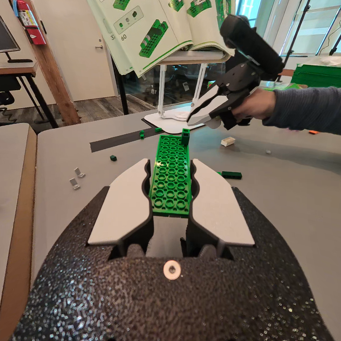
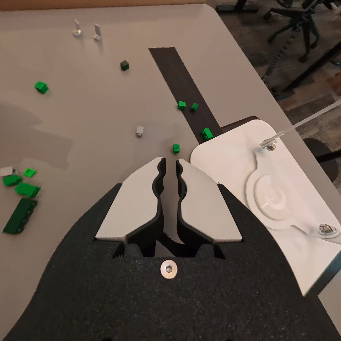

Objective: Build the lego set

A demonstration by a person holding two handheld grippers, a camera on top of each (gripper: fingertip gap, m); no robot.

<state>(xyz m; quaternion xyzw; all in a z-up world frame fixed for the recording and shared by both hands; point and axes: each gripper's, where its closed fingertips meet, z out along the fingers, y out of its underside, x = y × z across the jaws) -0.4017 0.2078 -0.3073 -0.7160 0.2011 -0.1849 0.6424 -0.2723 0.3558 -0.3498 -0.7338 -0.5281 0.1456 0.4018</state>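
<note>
My left gripper (image 1: 170, 161) is shut on a long bright green lego plate (image 1: 170, 180), gripping its near end by the two long edges. The plate points away from me, above the grey table (image 1: 276, 184), with its round tubes facing up. A dark green brick (image 1: 185, 136) sits on its far right corner. My right gripper (image 2: 170, 160) is nearly closed on nothing. It hovers over the table beside a small green brick (image 2: 176, 148). It also shows in the left wrist view (image 1: 190, 120), held in a hand just beyond the plate's far end.
Loose pieces lie scattered: a grey piece (image 2: 139, 131), a green brick (image 2: 207, 133) on the black tape strip (image 2: 180, 83), a dark green long brick (image 2: 20, 215), two grey brackets (image 2: 77, 29), a white brick (image 1: 227, 141). A white stand base (image 2: 230, 166) holds the open instruction booklet (image 1: 166, 27). My hands' fingertips stand some 20 cm from each other. My right gripper is the nearer one to the small green brick (image 2: 176, 148): about 5 cm, against 20 cm.
</note>
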